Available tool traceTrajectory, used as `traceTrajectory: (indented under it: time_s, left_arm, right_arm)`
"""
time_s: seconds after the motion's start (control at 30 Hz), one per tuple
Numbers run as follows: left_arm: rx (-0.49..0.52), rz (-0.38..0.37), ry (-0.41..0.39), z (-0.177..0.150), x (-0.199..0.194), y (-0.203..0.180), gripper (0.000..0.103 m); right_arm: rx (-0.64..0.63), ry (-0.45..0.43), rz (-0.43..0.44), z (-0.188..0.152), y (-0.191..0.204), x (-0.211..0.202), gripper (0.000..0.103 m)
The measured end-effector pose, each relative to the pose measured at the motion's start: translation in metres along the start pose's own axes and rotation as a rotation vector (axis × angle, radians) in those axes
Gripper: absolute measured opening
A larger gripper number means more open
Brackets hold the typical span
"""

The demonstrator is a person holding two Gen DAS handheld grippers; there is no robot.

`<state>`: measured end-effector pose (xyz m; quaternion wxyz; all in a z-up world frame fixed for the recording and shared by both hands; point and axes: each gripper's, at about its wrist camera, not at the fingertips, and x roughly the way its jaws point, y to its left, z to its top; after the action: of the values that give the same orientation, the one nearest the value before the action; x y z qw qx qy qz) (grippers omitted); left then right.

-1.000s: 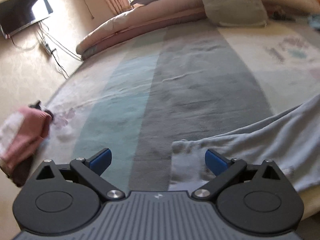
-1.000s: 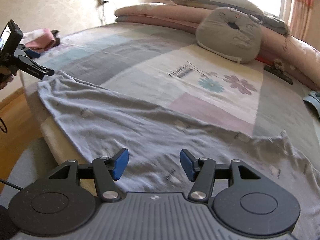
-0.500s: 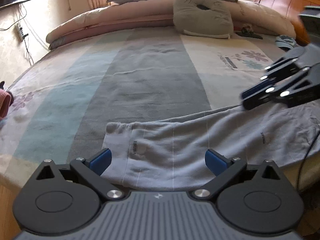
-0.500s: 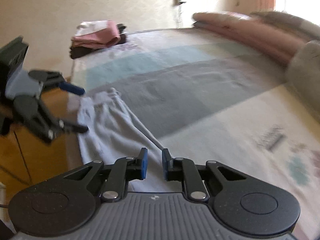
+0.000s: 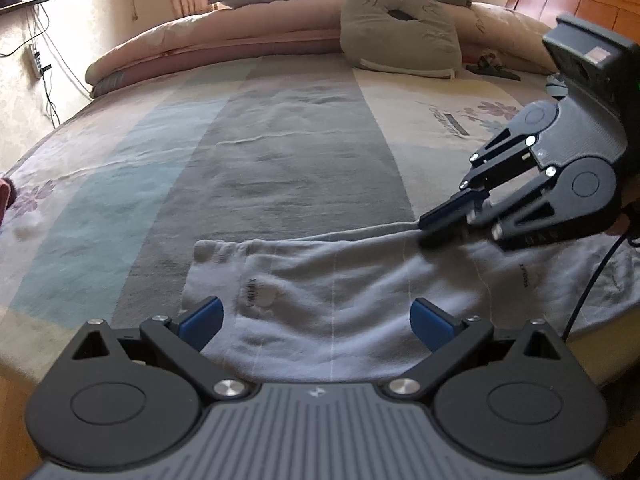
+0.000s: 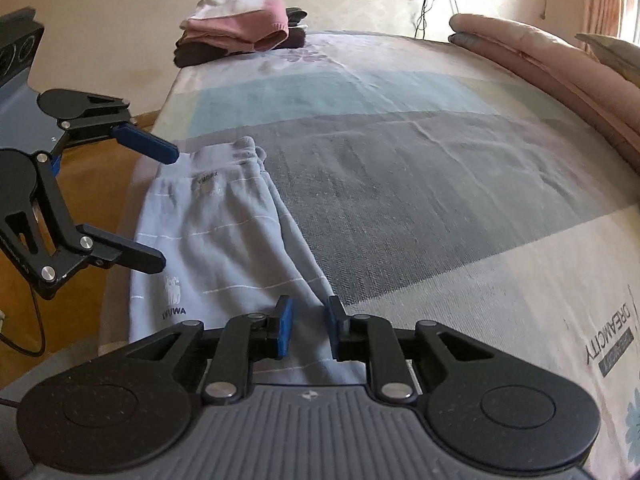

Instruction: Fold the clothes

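right gripper point(image 6: 306, 330) swung in over the last second and clamped on the far edge of the pale blue trousers point(image 5: 340, 300) along the bed's point(image 5: 280, 160) near edge. left gripper point(image 5: 316, 320) wide apart over the waistband, gripping nothing. ready to lift and fold.

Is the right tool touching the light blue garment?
Touching. In the left wrist view, the right tool pinches the far edge of the light blue garment, and the fabric rises to it.

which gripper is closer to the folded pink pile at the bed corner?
Left. The left gripper hangs open above the trousers' waistband, the end toward the pink pile; the right gripper pinches them further away.
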<state>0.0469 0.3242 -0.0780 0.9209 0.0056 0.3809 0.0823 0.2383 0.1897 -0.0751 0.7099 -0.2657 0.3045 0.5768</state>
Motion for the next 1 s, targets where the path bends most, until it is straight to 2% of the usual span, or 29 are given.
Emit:
traceTrajectory:
  time_s: [0.27, 0.4, 0.5, 0.6, 0.77, 0.87, 1.0]
  left_arm:
    - [-0.008, -0.044, 0.008, -0.002, 0.006, -0.001, 0.100]
    - [-0.001, -0.042, 0.035, -0.006, 0.012, -0.003, 0.100]
    - [0.003, -0.052, 0.000, -0.006, 0.004, 0.000, 0.100]
    - [-0.027, -0.074, -0.026, -0.004, 0.002, 0.010, 0.100]
    - [-0.088, -0.155, -0.046, -0.004, 0.015, 0.031, 0.100]
    - [-0.121, -0.155, -0.036, -0.007, 0.025, 0.041, 0.100]
    - [-0.120, -0.170, -0.028, -0.004, 0.023, 0.045, 0.100]
  right_arm:
    - [-0.020, -0.051, -0.092, 0.002, 0.004, -0.018, 0.003]
    - [-0.025, -0.028, -0.086, 0.004, 0.006, -0.017, 0.008]
    - [0.001, -0.056, -0.088, 0.007, 0.009, -0.028, 0.011]
    - [-0.007, -0.066, -0.029, 0.004, 0.017, -0.042, 0.019]
    - [-0.048, -0.010, 0.003, -0.018, 0.036, -0.046, 0.033]
    - [-0.063, 0.042, -0.030, -0.040, 0.047, -0.043, 0.037]
    - [0.012, 0.050, -0.050, -0.071, 0.051, -0.068, 0.041]
